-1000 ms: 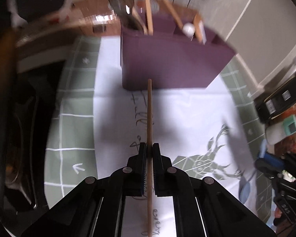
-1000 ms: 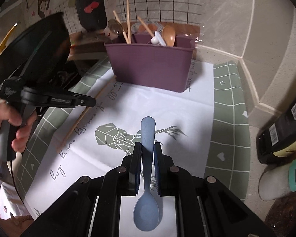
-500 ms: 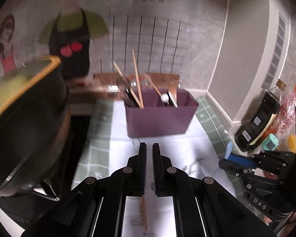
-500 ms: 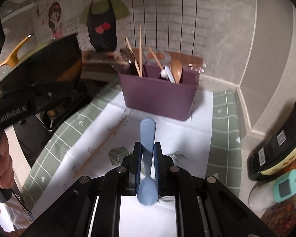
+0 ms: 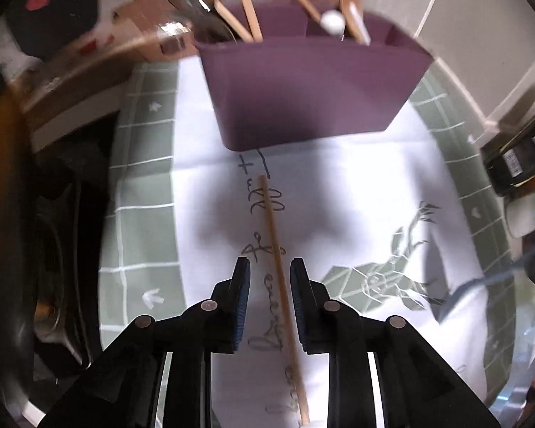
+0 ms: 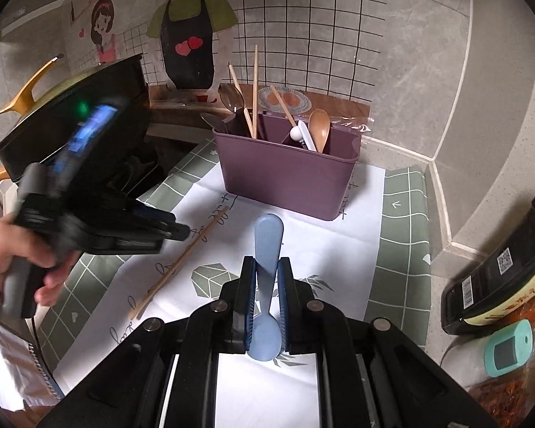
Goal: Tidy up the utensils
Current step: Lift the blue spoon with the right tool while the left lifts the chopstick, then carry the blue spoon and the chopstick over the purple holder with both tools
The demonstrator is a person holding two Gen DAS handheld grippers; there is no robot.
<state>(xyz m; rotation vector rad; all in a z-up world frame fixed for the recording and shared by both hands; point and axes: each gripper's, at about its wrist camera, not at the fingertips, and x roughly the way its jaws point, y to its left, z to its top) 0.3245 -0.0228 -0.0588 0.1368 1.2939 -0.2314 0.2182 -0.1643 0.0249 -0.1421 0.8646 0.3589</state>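
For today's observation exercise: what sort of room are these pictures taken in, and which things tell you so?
Most likely a home kitchen counter. A purple utensil caddy holds spoons and chopsticks, a dark pan with a yellow handle sits to the left, and sauce bottles stand on the right.

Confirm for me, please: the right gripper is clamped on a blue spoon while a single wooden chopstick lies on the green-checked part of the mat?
Not quite. The right gripper does clamp the blue spoon, but the wooden chopstick lies on the white printed sheet, not the green-checked mat; the right wrist view shows it.
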